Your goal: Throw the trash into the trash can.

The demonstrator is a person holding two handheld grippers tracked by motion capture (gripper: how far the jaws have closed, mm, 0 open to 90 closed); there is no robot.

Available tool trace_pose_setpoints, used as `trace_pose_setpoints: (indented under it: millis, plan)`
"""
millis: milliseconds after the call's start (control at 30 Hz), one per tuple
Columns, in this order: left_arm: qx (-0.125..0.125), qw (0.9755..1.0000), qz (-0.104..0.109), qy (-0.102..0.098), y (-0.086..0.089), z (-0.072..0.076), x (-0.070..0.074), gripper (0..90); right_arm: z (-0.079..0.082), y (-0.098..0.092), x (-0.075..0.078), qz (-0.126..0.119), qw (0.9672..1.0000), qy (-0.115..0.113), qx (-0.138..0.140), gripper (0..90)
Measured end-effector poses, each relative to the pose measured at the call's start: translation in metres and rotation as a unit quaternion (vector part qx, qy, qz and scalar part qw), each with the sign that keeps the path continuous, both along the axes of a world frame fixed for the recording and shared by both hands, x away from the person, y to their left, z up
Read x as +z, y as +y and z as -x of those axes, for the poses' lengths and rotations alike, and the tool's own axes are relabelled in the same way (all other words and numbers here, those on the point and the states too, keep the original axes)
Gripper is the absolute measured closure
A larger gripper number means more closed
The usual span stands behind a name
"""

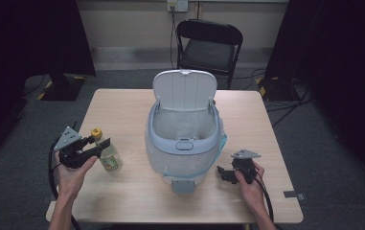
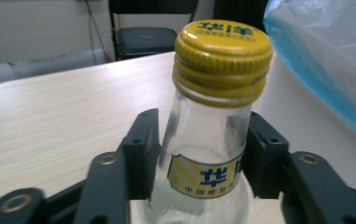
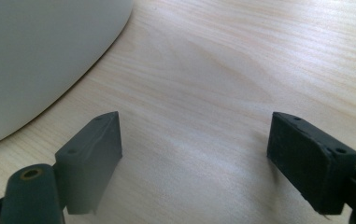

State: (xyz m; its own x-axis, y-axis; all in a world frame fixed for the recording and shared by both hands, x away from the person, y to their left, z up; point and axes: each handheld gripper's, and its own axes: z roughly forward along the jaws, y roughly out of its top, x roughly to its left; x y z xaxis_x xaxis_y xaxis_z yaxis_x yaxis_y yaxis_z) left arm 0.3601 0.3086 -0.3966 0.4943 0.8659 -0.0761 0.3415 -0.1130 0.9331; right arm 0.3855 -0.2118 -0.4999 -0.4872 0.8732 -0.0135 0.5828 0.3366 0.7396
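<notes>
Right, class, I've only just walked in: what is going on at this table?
A person holds a hand-held gripper in each hand at a pale wooden table. The left hand-held gripper has its jaws on either side of a clear glass bottle with a yellow screw cap, standing upright; whether the pads press on it is unclear. The right hand-held gripper rests open over bare tabletop. Between them stands a white lidded bin lined with a plastic bag, its lid up.

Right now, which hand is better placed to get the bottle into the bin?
Left. The left gripper already straddles the glass bottle below its yellow cap, beside the open-lidded bin. The right gripper is open over bare table on the bin's far side.
</notes>
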Motion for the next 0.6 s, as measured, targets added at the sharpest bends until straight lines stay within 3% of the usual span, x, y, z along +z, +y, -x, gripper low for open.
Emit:
trace_pose_setpoints:
  millis: [67,167,233,400,500,600]
  plan:
    - [0.003,1.0,0.003,0.001,0.001,0.003,-0.001,33.8,0.0,0.0,0.0,0.0,1.0,0.0,0.0,16.9]
    - [0.007,0.9999,-0.01,0.01,0.0,0.007,-0.005,21.8,0.0,0.0,0.0,-0.001,1.0,0.001,-0.001,16.9]
    - [0.005,0.9997,-0.003,0.024,0.002,0.008,-0.012,20.0,0.0,0.0,0.0,0.0,1.0,0.001,-0.001,16.9]
    - [0.009,0.9989,-0.01,0.045,0.002,0.009,-0.034,18.5,0.0,0.0,0.0,-0.001,1.0,0.001,-0.001,16.9]
    - [0.008,0.9974,-0.032,0.064,0.0,0.008,-0.048,18.8,0.0,0.0,0.0,-0.001,1.0,0.001,-0.001,16.9]
    - [0.013,0.9963,-0.041,0.074,-0.002,0.003,-0.06,19.5,0.0,0.0,0.0,-0.001,1.0,0.001,-0.001,16.9]
